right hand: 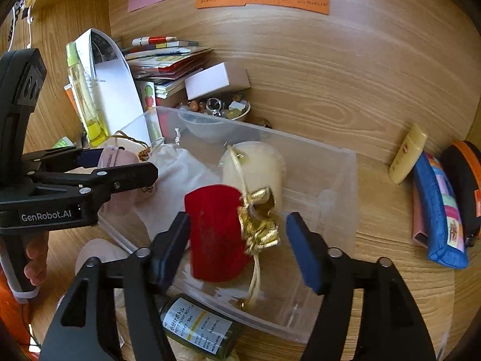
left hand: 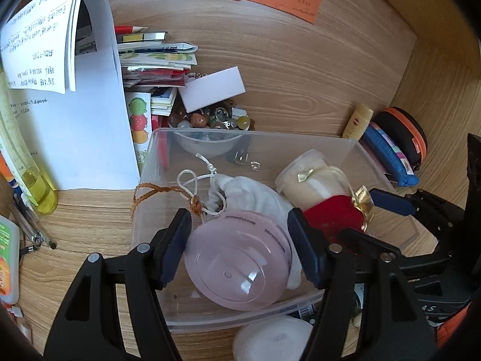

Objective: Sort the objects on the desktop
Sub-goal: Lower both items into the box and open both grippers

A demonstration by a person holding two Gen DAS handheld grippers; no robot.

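A clear plastic box (left hand: 255, 134) (right hand: 300, 141) stands on the wooden desk. Inside lie a white cloth pouch (left hand: 249, 189) (right hand: 177, 165) and a cream jar (left hand: 309, 177) (right hand: 258, 165). My left gripper (left hand: 237, 219) (right hand: 120, 161) is shut on a tilted pink round jar (left hand: 237, 258) (right hand: 115, 158) over the box's left part. My right gripper (right hand: 237, 225) (left hand: 375, 219) stands open over the box. A red velvet pouch (right hand: 216, 231) (left hand: 333, 210) with a gold ribbon (right hand: 258, 228) sits between its jaws, blurred, with a clear gap to the right pad.
Behind the box are a bowl of beads (left hand: 210, 118), a card stack (left hand: 156, 57), white papers (left hand: 75, 120) and a yellow bottle (left hand: 36, 186). On the right lie a cream tube (right hand: 407, 153), a blue pouch (right hand: 436, 207) and a black-orange case (right hand: 463, 174). A small green bottle (right hand: 201, 328) lies in front.
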